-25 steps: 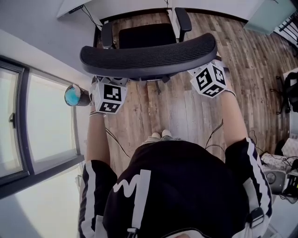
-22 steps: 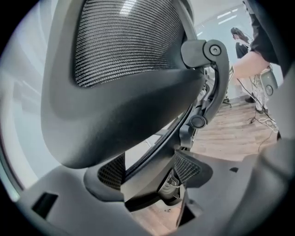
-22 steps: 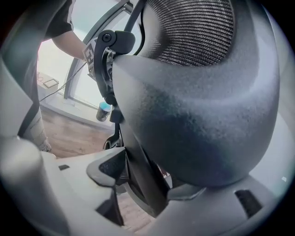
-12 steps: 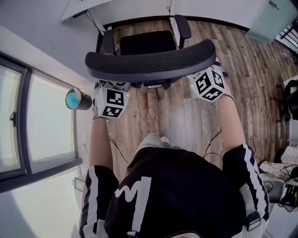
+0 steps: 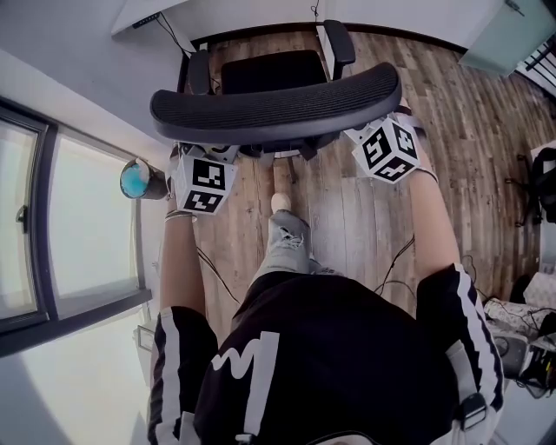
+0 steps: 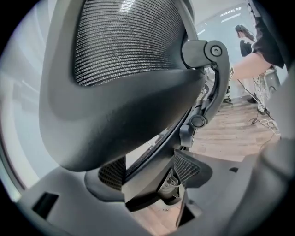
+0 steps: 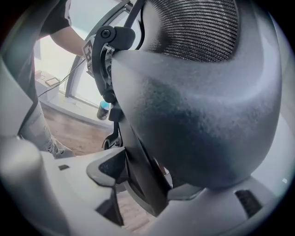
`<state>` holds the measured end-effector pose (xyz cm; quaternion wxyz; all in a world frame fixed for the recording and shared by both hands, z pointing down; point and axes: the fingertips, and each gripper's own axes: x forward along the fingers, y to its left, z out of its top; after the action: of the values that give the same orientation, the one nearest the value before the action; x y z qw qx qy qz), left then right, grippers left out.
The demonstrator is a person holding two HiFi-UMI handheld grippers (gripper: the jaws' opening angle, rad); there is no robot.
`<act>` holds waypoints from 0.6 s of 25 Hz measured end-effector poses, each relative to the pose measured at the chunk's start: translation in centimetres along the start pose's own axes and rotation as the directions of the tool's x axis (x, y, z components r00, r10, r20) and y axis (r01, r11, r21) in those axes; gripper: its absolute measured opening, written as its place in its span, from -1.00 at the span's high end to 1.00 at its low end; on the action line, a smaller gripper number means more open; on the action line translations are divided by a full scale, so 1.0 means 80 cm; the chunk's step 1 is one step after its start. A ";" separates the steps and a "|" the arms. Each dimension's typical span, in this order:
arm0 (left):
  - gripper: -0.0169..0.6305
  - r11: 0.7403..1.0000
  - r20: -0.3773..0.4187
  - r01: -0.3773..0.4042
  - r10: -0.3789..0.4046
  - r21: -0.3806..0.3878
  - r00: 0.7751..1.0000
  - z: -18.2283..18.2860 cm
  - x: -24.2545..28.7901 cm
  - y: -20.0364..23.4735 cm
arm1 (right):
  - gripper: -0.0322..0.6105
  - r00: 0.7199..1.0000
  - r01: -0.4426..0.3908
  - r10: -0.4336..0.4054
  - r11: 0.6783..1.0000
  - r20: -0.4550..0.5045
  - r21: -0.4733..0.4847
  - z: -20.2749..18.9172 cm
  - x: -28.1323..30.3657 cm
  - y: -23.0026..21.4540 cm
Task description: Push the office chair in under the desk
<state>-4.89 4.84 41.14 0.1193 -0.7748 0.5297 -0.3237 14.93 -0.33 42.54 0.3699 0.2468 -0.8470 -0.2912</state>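
Observation:
The black office chair (image 5: 276,106) faces the white desk (image 5: 252,12), its seat (image 5: 271,69) just short of the desk edge. Both grippers are at the mesh backrest (image 6: 124,37), one at each side, and in the head view only their marker cubes show, left (image 5: 205,182) and right (image 5: 387,149). My left gripper (image 6: 150,177) is shut on the backrest's dark frame edge, which runs between its ribbed pads (image 6: 188,168). My right gripper (image 7: 140,184) is shut on the frame at the other side (image 7: 138,175).
A window and grey wall run along the left, with a blue-topped cylinder (image 5: 139,180) on the sill. Cables (image 5: 217,265) trail over the wooden floor (image 5: 347,209). Bags and gear lie at the right edge (image 5: 521,330). My foot (image 5: 280,202) is behind the chair.
One leg has stepped forward toward the chair's base. Both grippers stay on the backrest, and the chair sits about as near the desk as before.

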 end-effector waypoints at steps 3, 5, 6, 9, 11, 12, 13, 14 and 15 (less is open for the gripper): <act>-0.07 1.000 0.004 0.006 -0.006 0.010 1.000 -0.001 0.004 0.001 | -0.02 1.000 0.001 -0.001 1.000 -0.003 0.007 -0.001 0.003 -0.002; -0.06 1.000 0.003 0.005 -0.005 0.008 1.000 -0.001 0.007 0.005 | -0.02 1.000 0.002 -0.002 1.000 -0.004 0.009 -0.001 0.007 -0.006; -0.06 1.000 0.002 0.001 -0.001 0.007 1.000 -0.001 0.009 0.007 | -0.02 1.000 0.002 -0.002 1.000 -0.003 0.010 -0.001 0.010 -0.008; -0.06 1.000 0.002 -0.004 0.004 0.007 1.000 0.000 0.017 0.011 | -0.02 1.000 -0.001 0.001 1.000 -0.003 0.017 -0.003 0.016 -0.012; -0.07 1.000 0.000 0.001 -0.001 0.008 1.000 -0.001 0.023 0.016 | -0.02 1.000 0.001 -0.001 1.000 -0.005 0.019 -0.002 0.021 -0.016; -0.07 1.000 -0.001 0.004 -0.004 0.009 1.000 -0.001 0.026 0.020 | -0.01 1.000 0.002 -0.002 1.000 -0.005 0.021 -0.001 0.024 -0.019; -0.07 1.000 0.000 0.005 -0.005 0.010 1.000 -0.002 0.028 0.023 | -0.02 1.000 0.003 -0.003 1.000 -0.005 0.023 0.000 0.027 -0.021; -0.07 1.000 0.004 0.004 -0.004 0.013 1.000 -0.002 0.030 0.025 | -0.02 1.000 0.003 -0.003 1.000 -0.005 0.025 0.000 0.029 -0.023; -0.07 1.000 0.010 0.002 -0.002 0.016 1.000 -0.003 0.032 0.027 | -0.01 1.000 0.002 -0.002 1.000 -0.005 0.026 0.000 0.032 -0.024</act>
<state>-6.03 1.70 41.14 0.1279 -0.7758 0.5259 -0.3244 13.75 -3.30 42.47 0.3686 0.2531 -0.8496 -0.2797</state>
